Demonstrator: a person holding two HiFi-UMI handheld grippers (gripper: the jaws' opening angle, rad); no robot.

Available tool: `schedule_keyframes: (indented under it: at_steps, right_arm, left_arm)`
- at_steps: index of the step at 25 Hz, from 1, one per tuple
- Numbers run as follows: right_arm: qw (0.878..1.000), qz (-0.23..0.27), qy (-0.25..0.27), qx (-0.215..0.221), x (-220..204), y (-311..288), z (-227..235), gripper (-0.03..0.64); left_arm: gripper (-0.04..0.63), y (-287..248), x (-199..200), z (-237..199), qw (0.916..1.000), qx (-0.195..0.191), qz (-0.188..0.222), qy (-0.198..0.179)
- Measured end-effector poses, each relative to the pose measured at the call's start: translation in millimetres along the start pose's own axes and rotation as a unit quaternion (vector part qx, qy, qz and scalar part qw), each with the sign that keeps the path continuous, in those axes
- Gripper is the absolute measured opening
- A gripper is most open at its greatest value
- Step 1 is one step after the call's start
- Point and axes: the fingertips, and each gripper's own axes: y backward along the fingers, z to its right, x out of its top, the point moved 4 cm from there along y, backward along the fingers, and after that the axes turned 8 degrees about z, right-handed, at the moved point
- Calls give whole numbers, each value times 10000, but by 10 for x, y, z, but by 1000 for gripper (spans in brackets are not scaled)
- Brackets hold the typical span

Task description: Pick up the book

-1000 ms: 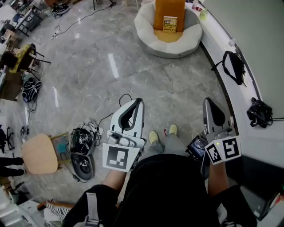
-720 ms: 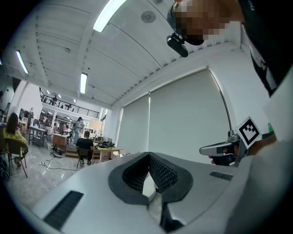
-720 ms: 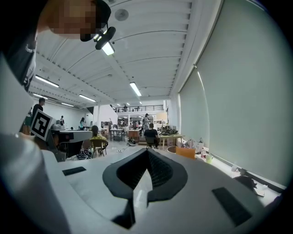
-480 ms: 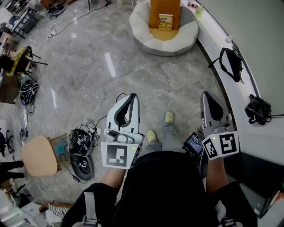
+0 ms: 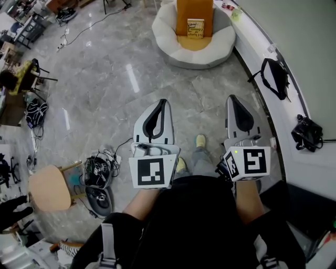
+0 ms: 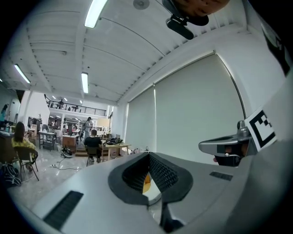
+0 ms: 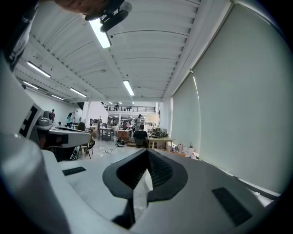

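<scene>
- The left gripper (image 5: 161, 105) is held out over the grey marble floor (image 5: 105, 79). Its fingers are seen closed, tips meeting, and nothing is clamped between them.
- The right gripper (image 5: 234, 102) is carried just beside it and pointed the same way. Its fingers are likewise pressed together, with nothing held.
- The book (image 5: 195, 28) is found well ahead of both sets of fingertips, roughly in line with the gap between the two grippers.
- The book is stood upright with its cover turned toward the fingers. It is leaned against an orange cushion (image 5: 195, 8) inside a round white seat (image 5: 218, 52).
- A bare stretch of floor is seen between the fingertips and the seat, so the book is touched by neither gripper.
- To the left of the left fingers and nearer the person, a wooden chair (image 5: 47, 186) is seen. A tangle of cables and black gear (image 5: 97, 171) lies on the floor just beside it.
- To the right of the right fingers, a curved white tabletop (image 5: 286, 113) is run along the wall. A black bag (image 5: 275, 78) is laid on it, level with the fingertips or slightly ahead of them, and a black device (image 5: 307, 132) is set on it further back.
- Behind the fingertips, between the two grippers, a pale shoe (image 5: 200, 141) of the person is seen on the floor.
</scene>
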Motion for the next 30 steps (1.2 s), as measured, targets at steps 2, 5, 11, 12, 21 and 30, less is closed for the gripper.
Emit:
schedule_keyframes:
  at_steps: [2,5,11,12,21,30]
  right_arm:
    - [10000,9,-74,2,48,-117,64,14]
    - [10000,41,-39,36,25,-250,199,12]
    - [9998,24,-44,168,-30,-535,436,13]
    - [9998,26,-56,183,-35,-586,478,12]
    - [9995,62,-83,297,-87,-1048,903,14]
    - [9993,47,-75,353,-169,-1447,1335,14]
  left_arm:
    - [11,-125,26,8,10000,-1,20,-8]
    - [11,-309,34,20,10000,0,15,-39]
    - [11,-707,-14,56,9999,17,-17,-142]
    - [11,-770,-20,60,9999,20,-19,-146]
    - [11,-1354,-86,168,9995,35,-84,-298]
    - [11,-1893,-225,232,9984,159,-84,-536]
